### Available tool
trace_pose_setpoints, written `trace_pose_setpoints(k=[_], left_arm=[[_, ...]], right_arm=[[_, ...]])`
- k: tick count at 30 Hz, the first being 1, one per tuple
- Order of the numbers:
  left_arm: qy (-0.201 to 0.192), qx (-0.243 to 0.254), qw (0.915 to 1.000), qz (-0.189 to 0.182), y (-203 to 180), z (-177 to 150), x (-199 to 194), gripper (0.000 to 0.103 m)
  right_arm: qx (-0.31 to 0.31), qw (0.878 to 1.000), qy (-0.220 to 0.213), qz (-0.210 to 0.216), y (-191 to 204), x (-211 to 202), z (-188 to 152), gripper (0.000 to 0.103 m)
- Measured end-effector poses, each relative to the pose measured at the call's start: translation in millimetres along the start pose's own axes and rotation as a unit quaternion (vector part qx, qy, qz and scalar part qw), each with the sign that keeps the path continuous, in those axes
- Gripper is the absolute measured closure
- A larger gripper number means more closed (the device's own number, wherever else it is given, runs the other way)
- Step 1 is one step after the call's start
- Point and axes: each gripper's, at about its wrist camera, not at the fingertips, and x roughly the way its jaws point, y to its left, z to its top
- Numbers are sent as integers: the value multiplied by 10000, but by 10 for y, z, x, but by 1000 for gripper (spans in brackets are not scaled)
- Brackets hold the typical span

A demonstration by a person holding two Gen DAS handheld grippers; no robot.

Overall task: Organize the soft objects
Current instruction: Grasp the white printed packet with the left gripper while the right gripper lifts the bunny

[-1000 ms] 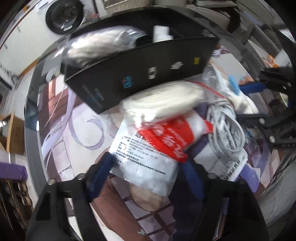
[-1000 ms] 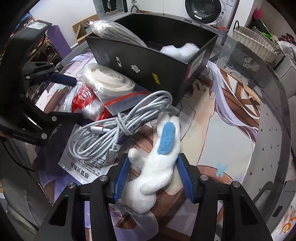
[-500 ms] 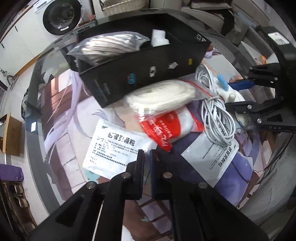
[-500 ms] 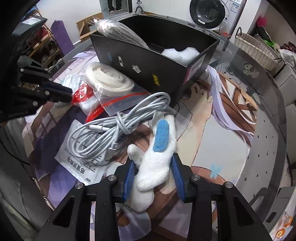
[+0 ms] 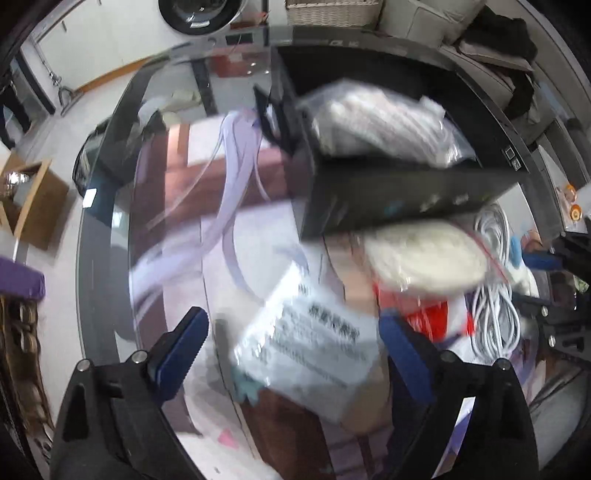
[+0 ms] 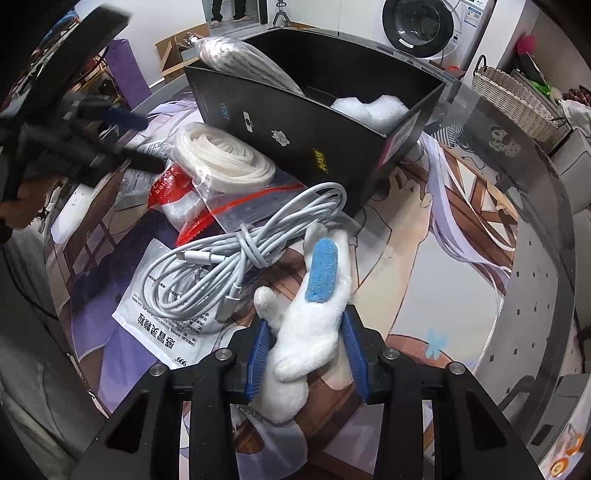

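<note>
- The right tongs (image 6: 306,356) are closed on a white plush toy (image 6: 310,314), with one blue pad pressing each side of its body. The toy has a blue patch on its upper part and lies on the tabletop (image 6: 461,295) just beside a bundle of white cable (image 6: 236,266).
- The left tongs (image 5: 291,354) stand wide open and hold nothing. The left wrist view is blurred, but a white packet with printed text (image 5: 310,350) shows between the two blue pads; I cannot tell if it touches them.
- A black box (image 6: 295,136) stands open at the far side of the pile. Inside it are a bag of white cord (image 6: 240,55) leaning at the left end and a piece of white bubble wrap (image 6: 373,107) at the right end.
- In front of the box lies a clear zip bag with a coil of white strap (image 6: 225,158). It rests partly on a red and white packet (image 6: 173,199).
- The cable bundle lies on a second white packet with printed text (image 6: 162,332), and its loops touch the front of the box.
- The tabletop is glass over a printed cartoon picture.
- In the background there are a washing machine (image 6: 421,22) and a wicker basket (image 6: 517,96).
</note>
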Motion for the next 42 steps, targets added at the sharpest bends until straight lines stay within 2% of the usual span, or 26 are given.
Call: trace_pose_setpoints(k=[8,15,19,23,26,28,30,33,35,39,41,42], left_arm=[[257,363,9990,89,-95,-93,132,6],[391,177,9989,167,65,-434,30,3],[454,-44,9987,230,195,-544,-30,4],[599,-127,9978,240,286,-638,-2,2],[581,-129,9980,205,212,-610,-5,10],[488,139,9986,174,66,-514,-13,20],[415,281,9987,85,8,-422,-45,44],[347,482,9982,29,-79,-370,-70,60],[298,598,9977,80,-136,-390,-101,60],[216,512,9977,394,-197,-446,-138,33],[196,399,9984,349,-132,-454,-113,37],[212,389,9986,278,-111,-421,-99,42]], right_arm=[[30,10000,-19,30,-15,6,-3,64],[8,10000,-26,32,-32,15,-19,64],[-10,10000,-11,23,-22,18,-8,64],[-14,10000,-5,1,-3,22,8,64],[-11,10000,-12,-6,8,22,6,64],[-14,10000,-11,-4,6,23,5,64],[7,10000,-10,14,-5,20,-3,64],[3,10000,-7,12,-23,14,-17,64],[-3,10000,-5,11,-32,13,-23,64],[-19,10000,0,15,-42,12,-21,64],[-36,10000,3,0,-38,10,-20,64],[-40,10000,-1,-14,-34,11,-20,64]])
